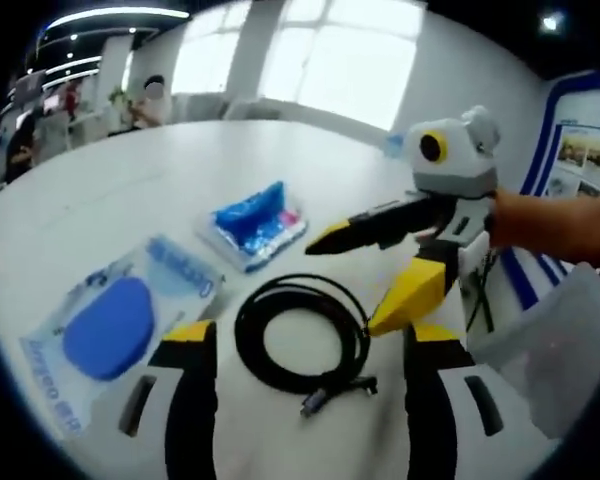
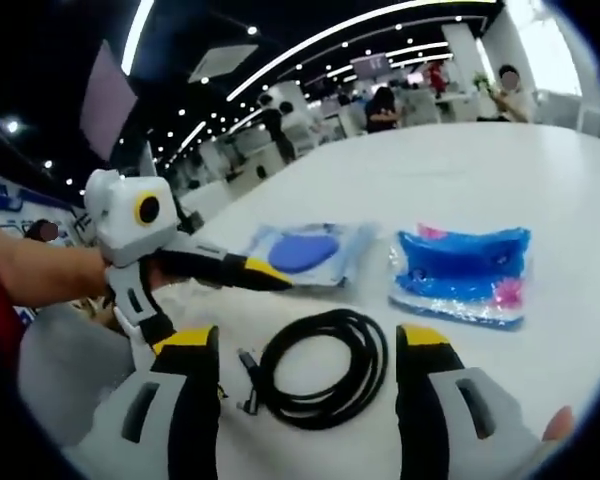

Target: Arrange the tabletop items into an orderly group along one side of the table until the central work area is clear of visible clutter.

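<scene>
Both claws stand wide and empty, the left gripper [image 1: 300,345] and right gripper [image 2: 308,345] framing the coiled black cable [image 1: 302,335] on the white table [image 1: 100,190]. The loose coil could unwind if pinched by one loop. Two blue packets [image 1: 255,222] [image 1: 110,325] lie beyond, in a bright open office.

Bright, even light. Left gripper view: windows [image 1: 310,60] blown out, ceiling strip [image 1: 115,14] glaring. Right gripper view: dark ceiling with spot lamps and strips [image 2: 310,40]. Table [image 1: 130,180] nearly washed white, shadows faint. Strong fisheye bending at edges. Overall soft focus; background people blurred; cable [image 2: 325,365] fairly sharp.
</scene>
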Demonstrator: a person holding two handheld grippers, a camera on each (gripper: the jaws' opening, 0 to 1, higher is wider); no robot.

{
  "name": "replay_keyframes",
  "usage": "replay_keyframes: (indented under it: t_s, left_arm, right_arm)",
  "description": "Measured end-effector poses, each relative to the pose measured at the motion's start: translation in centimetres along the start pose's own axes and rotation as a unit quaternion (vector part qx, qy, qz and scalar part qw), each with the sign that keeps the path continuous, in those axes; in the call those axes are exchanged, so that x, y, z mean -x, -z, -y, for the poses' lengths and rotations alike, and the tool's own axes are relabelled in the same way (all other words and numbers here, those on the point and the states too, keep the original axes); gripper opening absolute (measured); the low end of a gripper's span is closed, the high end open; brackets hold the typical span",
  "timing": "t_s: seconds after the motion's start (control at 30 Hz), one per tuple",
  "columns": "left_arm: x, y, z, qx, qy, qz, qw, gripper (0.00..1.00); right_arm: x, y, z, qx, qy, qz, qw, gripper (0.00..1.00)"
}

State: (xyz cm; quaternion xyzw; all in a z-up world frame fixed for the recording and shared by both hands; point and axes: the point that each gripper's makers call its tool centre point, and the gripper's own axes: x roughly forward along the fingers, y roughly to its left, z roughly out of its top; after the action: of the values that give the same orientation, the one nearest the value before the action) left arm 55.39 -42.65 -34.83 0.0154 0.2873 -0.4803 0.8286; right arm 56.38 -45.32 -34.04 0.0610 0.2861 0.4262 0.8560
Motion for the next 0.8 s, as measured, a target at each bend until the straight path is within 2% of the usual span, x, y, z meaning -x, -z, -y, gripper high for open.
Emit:
replay_keyframes:
  t_s: [0.3,0.6,0.8]
  left_arm:
    - [0.9,0.1,1.4,-0.01,0.024,0.008,0.9996,0.83]
    - [2.9,-0.7,3.0,-0.035,0.046,0.023,0.9981,0.85]
    - [6.1,-0.3,3.1,-0.05,0.04,0.025,0.9976,0.84]
  right_arm:
    - [0.6,0.3,-1.8,0.004,-0.03,-0.002,0.9995,0.81]
    - [1.5,-0.5,-4.5,0.022,-0.072,0.004,0.9971,0.84]
    - [1.9,-0.3,-6.4,0.048,-0.093,-0.006,0.9945,0.83]
